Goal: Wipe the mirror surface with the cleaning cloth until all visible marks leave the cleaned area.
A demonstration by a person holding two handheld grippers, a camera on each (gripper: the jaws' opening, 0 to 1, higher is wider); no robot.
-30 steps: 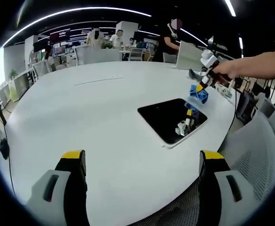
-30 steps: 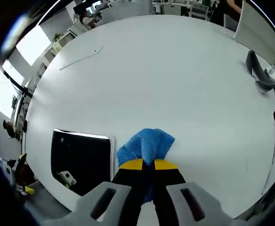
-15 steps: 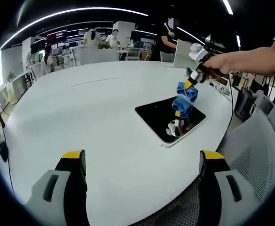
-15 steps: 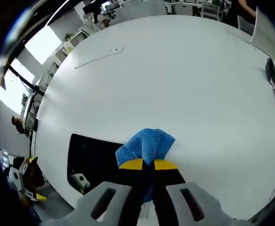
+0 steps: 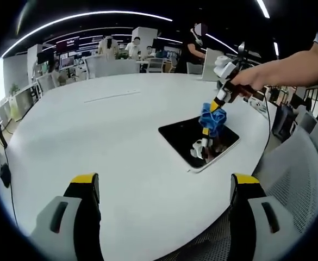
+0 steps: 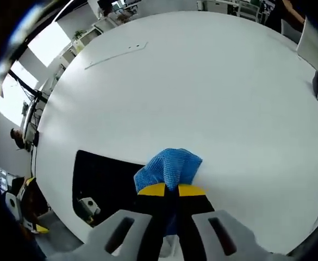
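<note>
Right gripper (image 6: 171, 190) clamped on blue cloth (image 6: 168, 168), over the mirror's (image 6: 111, 179) right edge; white table (image 6: 213, 92) beyond mirror.

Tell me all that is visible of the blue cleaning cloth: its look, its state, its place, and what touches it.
The blue cleaning cloth is a small bunched piece with a coarse woven, waffle-like texture. The right gripper is shut on it, its yellow-tipped fingers pinching the near part while the rest bulges forward as a crumpled lump. In the left gripper view the cloth is over the far part of the dark mirror on the white table; whether it presses the glass is unclear.
</note>
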